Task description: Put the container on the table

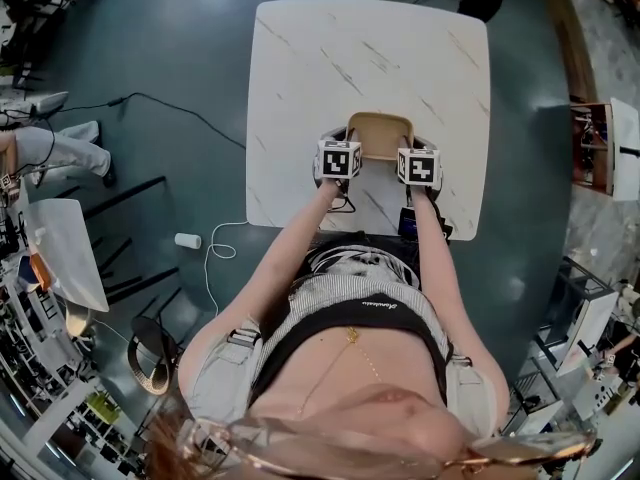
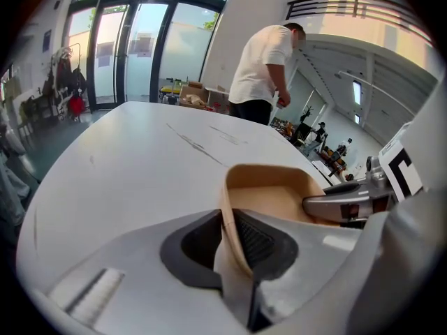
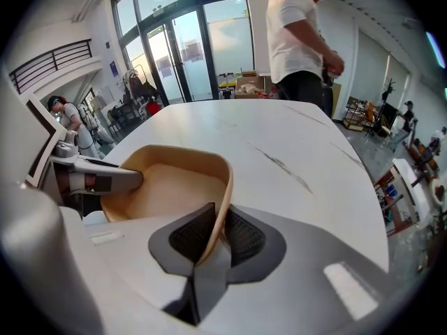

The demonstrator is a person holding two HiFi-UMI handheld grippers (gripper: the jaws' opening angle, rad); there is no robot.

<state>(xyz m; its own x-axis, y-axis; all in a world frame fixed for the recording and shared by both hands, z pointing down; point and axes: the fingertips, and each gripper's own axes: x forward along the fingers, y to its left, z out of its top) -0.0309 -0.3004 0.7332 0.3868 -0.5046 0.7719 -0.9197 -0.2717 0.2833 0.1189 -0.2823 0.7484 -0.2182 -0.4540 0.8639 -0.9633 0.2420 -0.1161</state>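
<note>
Left gripper [image 2: 230, 239] and right gripper [image 3: 213, 239] each pinch a wall of the tan container [image 1: 380, 134] between them; seemingly nearly down, I'd lower it level.

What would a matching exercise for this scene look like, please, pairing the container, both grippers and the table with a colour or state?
1 container
2 left gripper
3 right gripper
4 table

A white, faintly veined
B jaws shut on the container's right wall
C tan, empty
D jaws shut on the container's left wall

Pairs: 1-C, 2-D, 3-B, 4-A.
</note>
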